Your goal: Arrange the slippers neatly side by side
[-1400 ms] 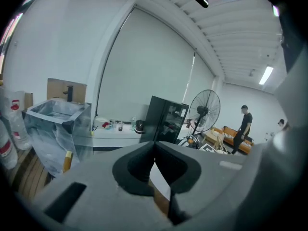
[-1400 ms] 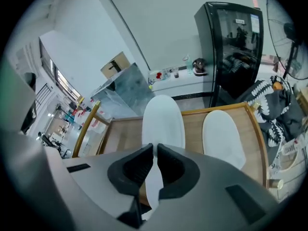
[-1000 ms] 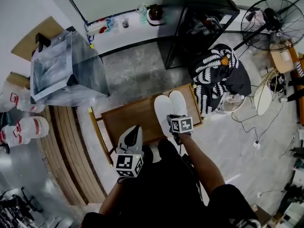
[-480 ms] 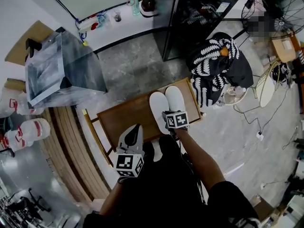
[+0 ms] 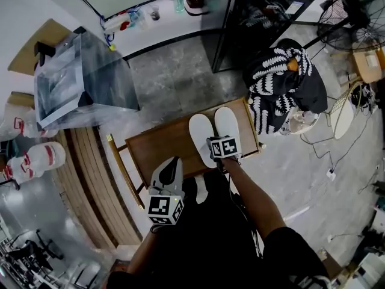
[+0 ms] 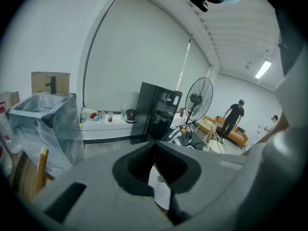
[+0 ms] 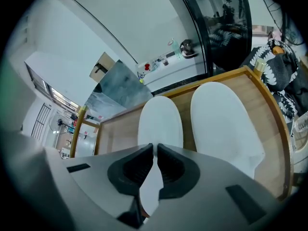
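Little has changed since the earlier frames. The right tool (image 7: 155, 147) stays at the heel of the left slipper (image 5: 200, 134), and the left tool (image 5: 173, 162) keeps its place by the near edge of the worktop (image 5: 162, 146).

The right arm (image 5: 249, 197) is stretched forward with the forearm bare and the tool tipped steeply down. Its jaws are nearly together, pinching the white heel edge of the left slipper.

The left arm is bent and drawn back, its tool only slightly tilted down. Its jaws meet at the tips with nothing between them.

Both white slippers lie on the right end of the wooden worktop. The right slipper (image 5: 228, 128) is just beside the left one, toes pointing away from the person.
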Demonstrator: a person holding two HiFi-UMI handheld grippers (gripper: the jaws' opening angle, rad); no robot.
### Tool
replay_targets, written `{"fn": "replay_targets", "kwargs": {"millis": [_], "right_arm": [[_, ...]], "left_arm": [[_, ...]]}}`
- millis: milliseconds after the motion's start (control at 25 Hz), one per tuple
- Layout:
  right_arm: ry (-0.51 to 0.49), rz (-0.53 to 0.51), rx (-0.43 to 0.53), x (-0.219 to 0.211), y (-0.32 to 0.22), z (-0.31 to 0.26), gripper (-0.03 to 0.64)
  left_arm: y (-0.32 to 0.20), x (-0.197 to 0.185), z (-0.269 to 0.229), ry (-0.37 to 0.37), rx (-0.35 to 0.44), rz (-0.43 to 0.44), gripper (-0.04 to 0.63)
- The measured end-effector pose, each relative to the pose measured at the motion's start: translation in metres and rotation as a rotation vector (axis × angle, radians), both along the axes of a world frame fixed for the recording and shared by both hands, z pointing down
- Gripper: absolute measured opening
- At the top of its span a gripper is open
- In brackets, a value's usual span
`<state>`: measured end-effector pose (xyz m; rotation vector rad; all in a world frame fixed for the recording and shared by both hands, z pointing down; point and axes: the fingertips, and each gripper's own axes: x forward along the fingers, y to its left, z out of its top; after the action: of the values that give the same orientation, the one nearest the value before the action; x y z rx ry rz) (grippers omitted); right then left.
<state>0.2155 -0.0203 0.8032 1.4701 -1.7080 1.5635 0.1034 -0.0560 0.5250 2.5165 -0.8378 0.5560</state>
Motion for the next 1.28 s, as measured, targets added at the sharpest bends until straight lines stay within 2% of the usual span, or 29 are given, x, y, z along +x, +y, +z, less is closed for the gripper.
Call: {"fn": "replay_targets", "kwargs": {"millis": [280,520,600,1040,1200,1280], "right_arm": [[0.008,-0.022,-0.002,-0.004,-0.002,0.004,0.037],[0.051,-0.027,0.010,-0.002,0.000,-0.006,0.135],[0.064,-0.009,0.020,0.001,0.002,-0.013,0.147],[0.138,0.090,0.118,0.024,0.019,-0.071,0.152],[0.198,0.113,0.190,0.031,0.023,-0.110,0.150],[0.222,0.120,0.239,0.031,0.022,-0.132,0.127]], "left_arm": [[0.000,-0.009,0.003,-0.002,-0.005,-0.014,0.017],[0.002,-0.016,-0.002,0.010,0.008,-0.018,0.017],[0.005,-0.018,-0.005,0.019,0.013,-0.017,0.017],[0.021,-0.035,-0.023,0.067,0.058,-0.019,0.017],[0.024,-0.045,-0.031,0.081,0.078,-0.024,0.017],[0.025,-0.050,-0.035,0.090,0.088,-0.028,0.017]]}}
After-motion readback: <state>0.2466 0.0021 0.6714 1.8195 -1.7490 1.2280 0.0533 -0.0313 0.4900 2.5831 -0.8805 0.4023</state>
